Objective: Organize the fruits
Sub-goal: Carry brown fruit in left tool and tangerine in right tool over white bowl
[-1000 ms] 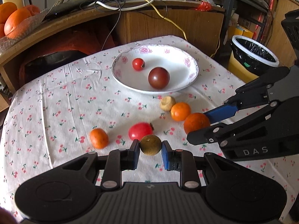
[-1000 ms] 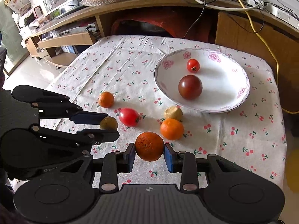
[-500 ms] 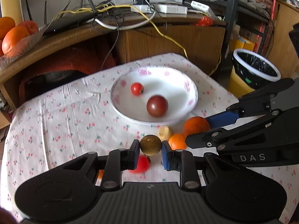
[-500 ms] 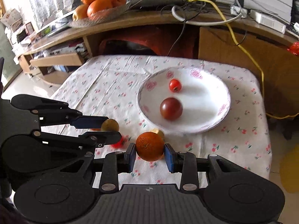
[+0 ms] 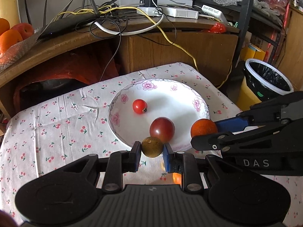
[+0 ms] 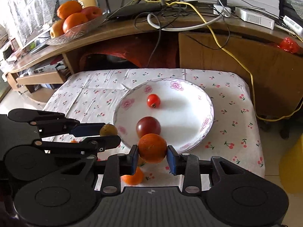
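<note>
My left gripper is shut on a small brown-green fruit, held in the air at the near rim of the white flowered plate. My right gripper is shut on an orange, also lifted at the plate's near rim. On the plate lie a small red tomato and a dark red tomato. From the left wrist view the right gripper holds the orange over the plate's right edge. Another orange lies on the cloth below, partly hidden.
A cherry-print cloth covers the small table. Behind it a wooden desk carries cables and a bowl of oranges and apples. A black-lined bin stands right of the table. Some fruit on the cloth is hidden under the grippers.
Both grippers have lifted their fruit off the cloth and carried it forward to the plate's near rim. The loose fruit on the cloth has dropped out of sight beneath them.
</note>
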`<action>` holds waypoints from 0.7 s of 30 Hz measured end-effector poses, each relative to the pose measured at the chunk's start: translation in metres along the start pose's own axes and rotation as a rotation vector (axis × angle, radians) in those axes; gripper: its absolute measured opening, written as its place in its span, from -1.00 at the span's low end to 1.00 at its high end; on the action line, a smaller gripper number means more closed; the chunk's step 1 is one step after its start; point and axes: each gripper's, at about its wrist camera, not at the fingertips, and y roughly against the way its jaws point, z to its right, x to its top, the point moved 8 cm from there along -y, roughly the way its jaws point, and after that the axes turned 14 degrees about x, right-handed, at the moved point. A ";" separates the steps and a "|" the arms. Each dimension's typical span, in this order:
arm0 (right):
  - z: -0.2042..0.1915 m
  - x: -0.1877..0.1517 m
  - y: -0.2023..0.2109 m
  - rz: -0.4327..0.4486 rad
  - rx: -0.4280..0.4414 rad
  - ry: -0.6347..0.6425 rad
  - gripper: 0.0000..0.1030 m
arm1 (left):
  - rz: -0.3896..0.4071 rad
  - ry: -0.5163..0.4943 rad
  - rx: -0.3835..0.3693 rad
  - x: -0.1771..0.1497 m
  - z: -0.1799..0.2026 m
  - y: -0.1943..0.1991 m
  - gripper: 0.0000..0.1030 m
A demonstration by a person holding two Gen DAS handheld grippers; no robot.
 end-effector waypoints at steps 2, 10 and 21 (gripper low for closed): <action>0.005 0.002 -0.002 0.004 -0.002 -0.006 -0.42 | -0.004 0.002 0.004 0.003 0.001 -0.005 -0.39; 0.015 0.004 -0.017 -0.007 0.000 -0.032 -0.41 | -0.018 -0.008 0.019 0.003 0.000 -0.022 -0.39; 0.026 0.007 -0.026 -0.009 -0.004 -0.043 -0.40 | -0.027 -0.010 0.019 0.004 0.002 -0.037 -0.39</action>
